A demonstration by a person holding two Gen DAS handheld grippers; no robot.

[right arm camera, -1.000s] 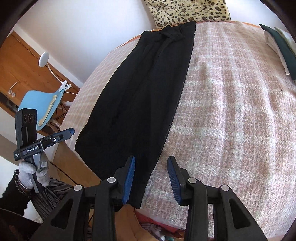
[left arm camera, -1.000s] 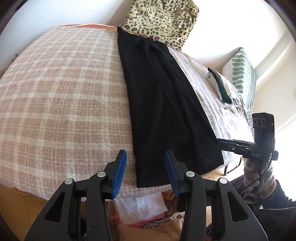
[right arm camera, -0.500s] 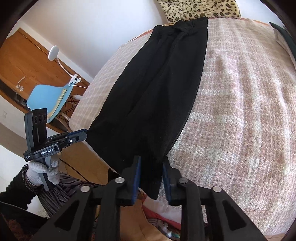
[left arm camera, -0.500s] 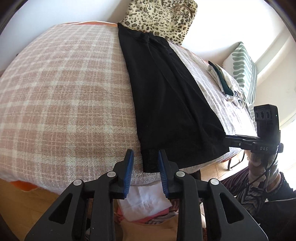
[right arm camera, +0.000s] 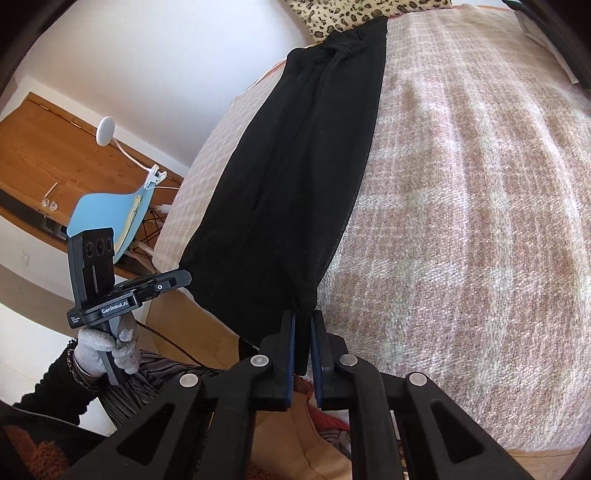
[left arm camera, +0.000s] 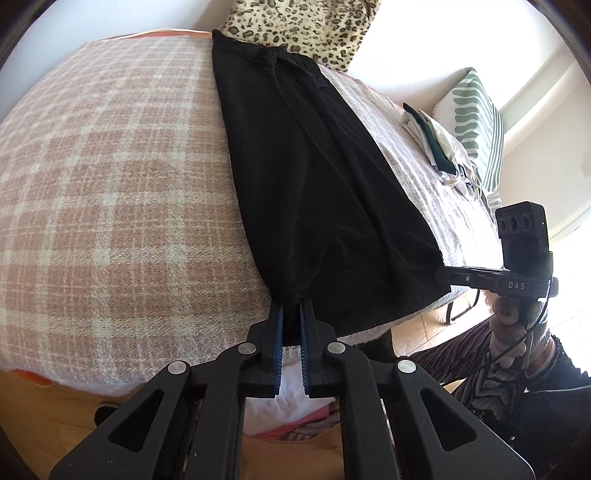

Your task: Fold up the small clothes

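Observation:
A long black garment (left arm camera: 314,177) lies flat and lengthwise on the pink plaid blanket (left arm camera: 110,184), its near hem hanging over the bed's edge. My left gripper (left arm camera: 291,306) is closing, its blue pads pinching the hem's left corner. In the right wrist view my right gripper (right arm camera: 303,315) is closing too, and pinches the right corner of the same garment (right arm camera: 295,184). Each view shows the other gripper at the opposite corner: the right gripper (left arm camera: 441,275) and the left gripper (right arm camera: 186,275), each held by a gloved hand.
A leopard-print pillow (left arm camera: 303,26) lies at the head of the bed. A pile of folded clothes (left arm camera: 432,147) and a striped cushion (left arm camera: 476,125) sit at the right. Loose clothes (left arm camera: 288,410) lie below the bed edge. A blue chair (right arm camera: 107,210) stands by a wooden desk.
Both grippers moved in to the hem corners and shut on the cloth. The hem now bunches and lifts slightly between each pair of pads.

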